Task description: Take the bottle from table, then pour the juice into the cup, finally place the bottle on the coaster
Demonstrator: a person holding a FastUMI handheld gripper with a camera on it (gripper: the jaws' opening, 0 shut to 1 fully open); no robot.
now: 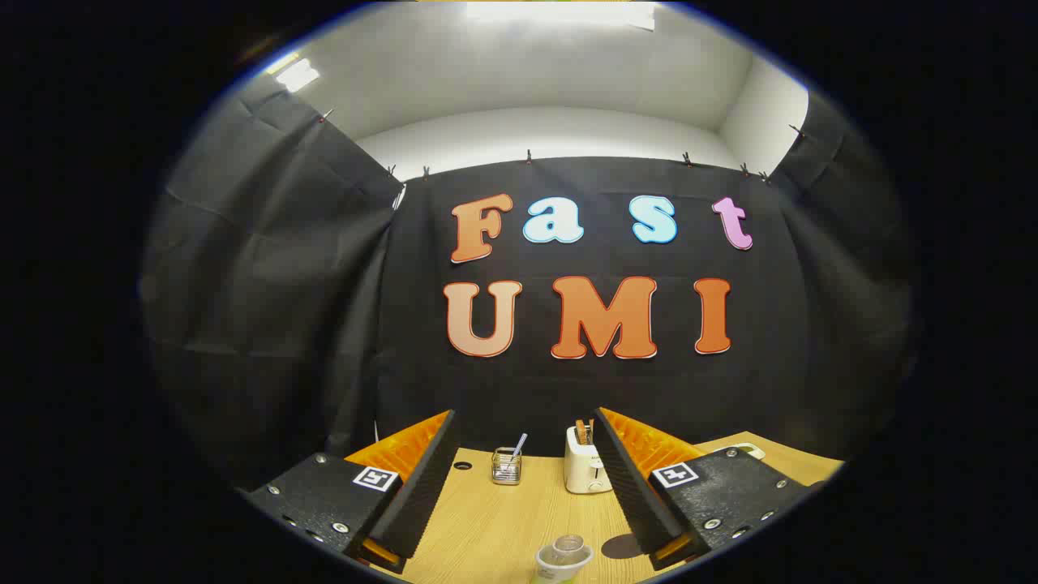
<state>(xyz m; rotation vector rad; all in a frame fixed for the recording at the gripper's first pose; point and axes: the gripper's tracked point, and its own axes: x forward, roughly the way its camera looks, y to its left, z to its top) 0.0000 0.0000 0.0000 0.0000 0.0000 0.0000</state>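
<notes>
The gripper holds its jaws wide apart with nothing between them, the two fingers angling outward over the wooden table. Just below and between the fingers stands a clear container with an open round mouth, seen from above; it looks like the bottle's top, though it could be the cup, and too little of it shows to be sure. No coaster can be made out.

If it is the bottle, it is likely thin plastic: light, smooth and a little slippery, and apt to dent under a hard squeeze. With the mouth open, juice could slosh out, so the body below the shoulder seems the best place to take hold, with firm but gentle pressure.

Beyond the fingers, at the far edge of the table, a small wire holder with a straw or spoon stands near a white toaster, which sits close by the right finger. A pale object lies farther right.

The gripper is held level and fairly high, looking straight ahead at the wall, so it would need to dip down.
</notes>
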